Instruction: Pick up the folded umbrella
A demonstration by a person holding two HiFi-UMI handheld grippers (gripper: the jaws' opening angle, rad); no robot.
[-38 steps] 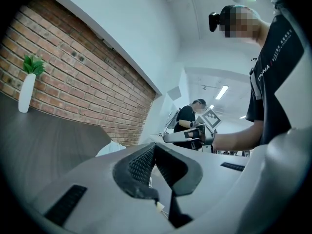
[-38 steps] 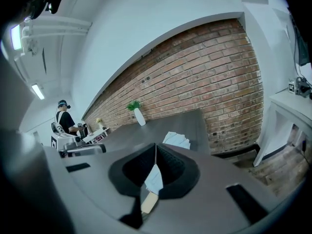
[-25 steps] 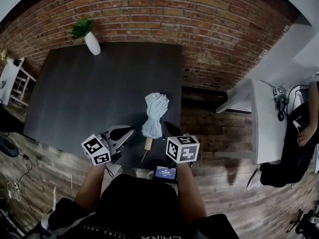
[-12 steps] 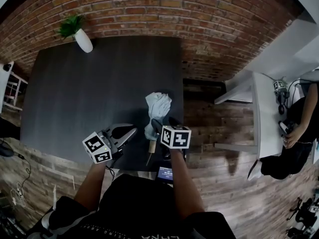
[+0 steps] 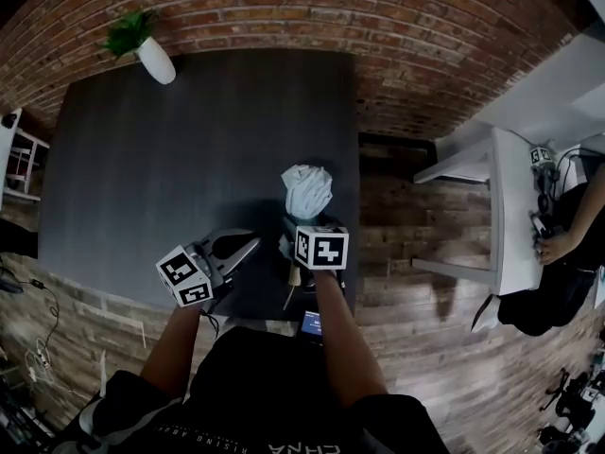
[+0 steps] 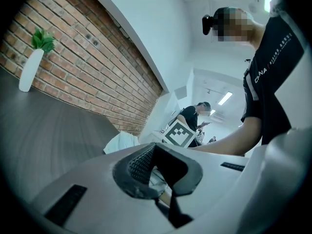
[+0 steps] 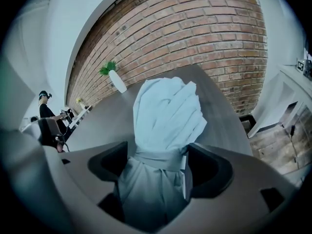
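The folded pale-blue umbrella (image 5: 308,192) lies on the dark table (image 5: 170,159) near its front right corner, with its wooden handle (image 5: 294,278) pointing toward me. My right gripper (image 5: 307,223) points steeply down over it. Its jaws are opening and stand on either side of the strapped waist of the umbrella (image 7: 165,116), with the bunched fabric between them; the right gripper (image 7: 158,162) is not clamped on it. My left gripper (image 5: 248,244) hovers just left of the handle, jaws close together and holding nothing. In the left gripper view (image 6: 163,167) the umbrella (image 6: 122,143) shows beyond it.
A white vase with a green plant (image 5: 151,57) stands at the table's far left corner. The brick wall (image 5: 397,26) runs behind. A white desk (image 5: 506,216) and a seated person (image 5: 567,244) are off to the right. The table's right edge is close to the umbrella.
My right gripper has come down and forward over the umbrella, and its jaws have spread on either side of the fabric. The left gripper has drifted slightly lower.
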